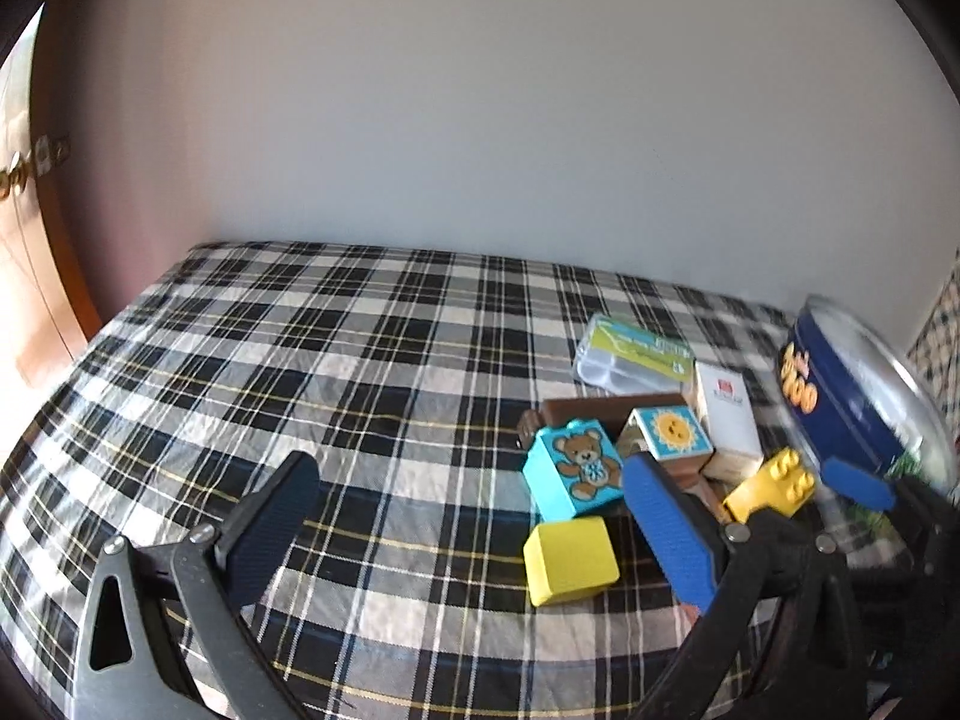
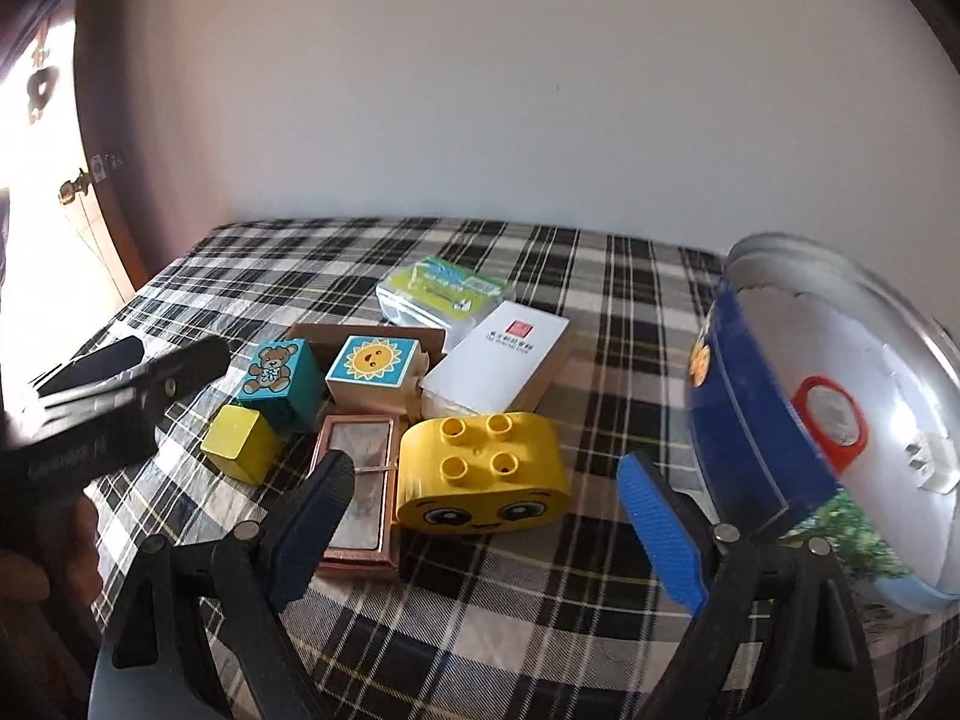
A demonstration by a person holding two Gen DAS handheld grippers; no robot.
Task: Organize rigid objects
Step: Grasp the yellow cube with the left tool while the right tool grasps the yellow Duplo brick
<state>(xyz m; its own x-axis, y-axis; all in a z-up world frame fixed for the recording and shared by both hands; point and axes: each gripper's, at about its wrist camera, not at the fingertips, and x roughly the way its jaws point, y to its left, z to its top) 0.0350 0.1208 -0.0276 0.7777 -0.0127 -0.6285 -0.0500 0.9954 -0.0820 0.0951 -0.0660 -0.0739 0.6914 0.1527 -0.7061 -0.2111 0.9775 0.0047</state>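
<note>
A pile of toys lies on the plaid table: a yellow smiley brick, a small yellow cube, a teal bear block, a sun block, a white box, a clear green-labelled case and a brown framed tile. A blue round tin stands tilted at the right. My right gripper is open, just in front of the smiley brick. My left gripper is open, with the yellow cube and the bear block between its fingers.
A white wall runs behind the table. A brown door stands at the left. The left gripper also shows in the right wrist view, beside the cube. The tin holds a red-rimmed round item and a small white part.
</note>
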